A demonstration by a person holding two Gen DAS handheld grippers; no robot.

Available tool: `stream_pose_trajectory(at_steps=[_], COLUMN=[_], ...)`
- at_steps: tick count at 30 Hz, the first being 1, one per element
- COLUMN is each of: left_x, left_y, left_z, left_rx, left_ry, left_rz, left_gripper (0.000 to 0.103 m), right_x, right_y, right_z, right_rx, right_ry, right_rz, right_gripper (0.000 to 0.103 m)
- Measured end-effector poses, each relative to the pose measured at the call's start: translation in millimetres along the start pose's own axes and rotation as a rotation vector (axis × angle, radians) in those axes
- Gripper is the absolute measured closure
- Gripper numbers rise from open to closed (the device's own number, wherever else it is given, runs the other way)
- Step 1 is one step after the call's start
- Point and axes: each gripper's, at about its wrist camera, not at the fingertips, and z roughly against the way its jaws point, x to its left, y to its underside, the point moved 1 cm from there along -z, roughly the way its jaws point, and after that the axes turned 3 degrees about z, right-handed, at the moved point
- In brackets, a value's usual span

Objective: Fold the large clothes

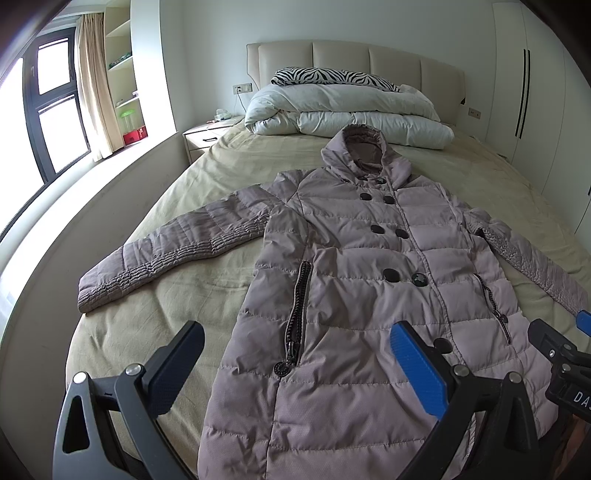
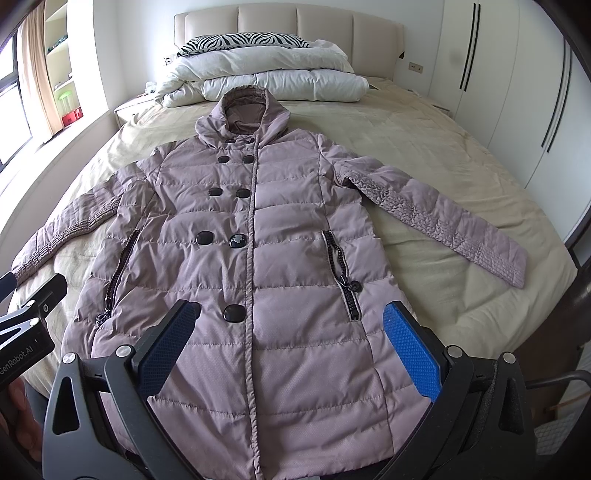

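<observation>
Left gripper (image 1: 295,343) and right gripper (image 2: 291,325): both spread wide, holding nothing, hovering over the coat hem at the bed's foot edge. Nothing blocks either one. Mauve quilted hooded coat (image 2: 255,236) lies flat, front up, buttoned, sleeves splayed out on the beige bedsheet (image 2: 424,147). White duvet (image 2: 280,79) and zebra pillow (image 2: 243,40) at the headboard (image 2: 288,18).
</observation>
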Motion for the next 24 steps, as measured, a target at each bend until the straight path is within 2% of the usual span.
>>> stream_pose_trajectory(at_steps=[24], left_x=[-0.5], left_y=[0.0], left_z=[0.1], left_rx=[0.0], left_ry=[0.0], left_rz=[-0.002], left_gripper=[0.0], right_x=[-1.2], right_y=[3.2], right_z=[-4.4], right_rx=[0.004], right_ry=[-0.001], right_rz=[0.0], right_gripper=[0.0])
